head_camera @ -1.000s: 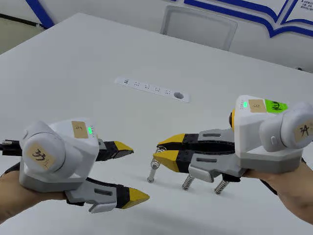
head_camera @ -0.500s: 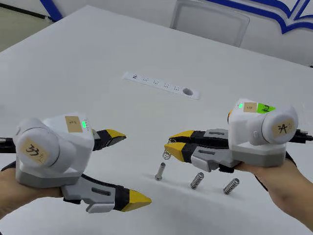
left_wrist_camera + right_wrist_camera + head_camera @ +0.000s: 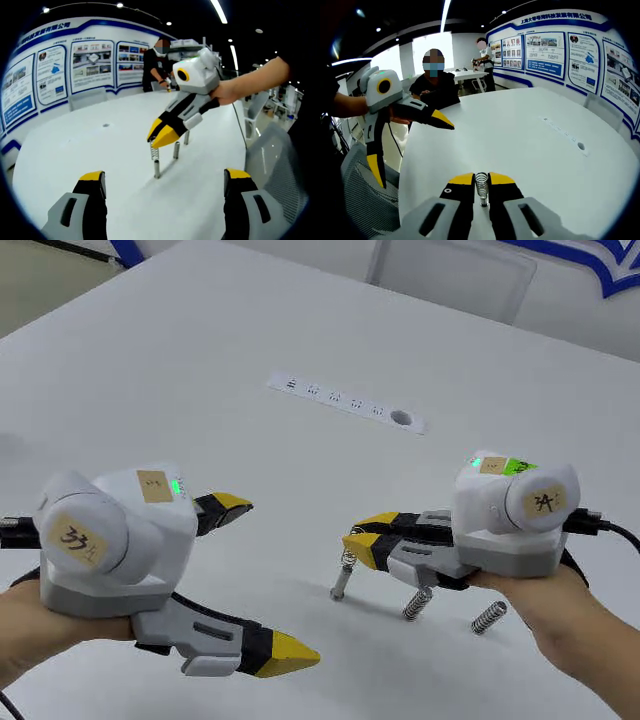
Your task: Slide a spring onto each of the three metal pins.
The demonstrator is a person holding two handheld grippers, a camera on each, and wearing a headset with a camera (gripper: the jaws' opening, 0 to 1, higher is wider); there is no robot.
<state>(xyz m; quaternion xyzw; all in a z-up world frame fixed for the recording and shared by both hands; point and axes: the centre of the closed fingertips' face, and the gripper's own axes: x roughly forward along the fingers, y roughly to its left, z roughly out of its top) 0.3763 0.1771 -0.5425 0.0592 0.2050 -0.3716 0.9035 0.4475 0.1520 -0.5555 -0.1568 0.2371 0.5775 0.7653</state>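
Note:
My right gripper [image 3: 358,537] is shut on a small spring [image 3: 347,560], which it holds over the top of a bare metal pin [image 3: 339,587] that stands tilted on the white table. In the right gripper view the spring [image 3: 481,182] sits between the yellow fingertips [image 3: 462,179], with the pin [image 3: 483,202] just below. Two more pins [image 3: 417,602] [image 3: 488,617] to the right each carry a spring. My left gripper [image 3: 265,580] is open and holds nothing, a hand's width left of the pin. In the left gripper view the spring [image 3: 154,149] hangs above the pin [image 3: 157,169].
A white power strip [image 3: 345,403] lies farther back on the table [image 3: 200,360]. A grey chair [image 3: 450,275] stands at the far edge. People [image 3: 436,82] are beyond the table in the background.
My right gripper has brought the spring from beside the pin to over its top. The left gripper has stayed open. The head camera has shifted.

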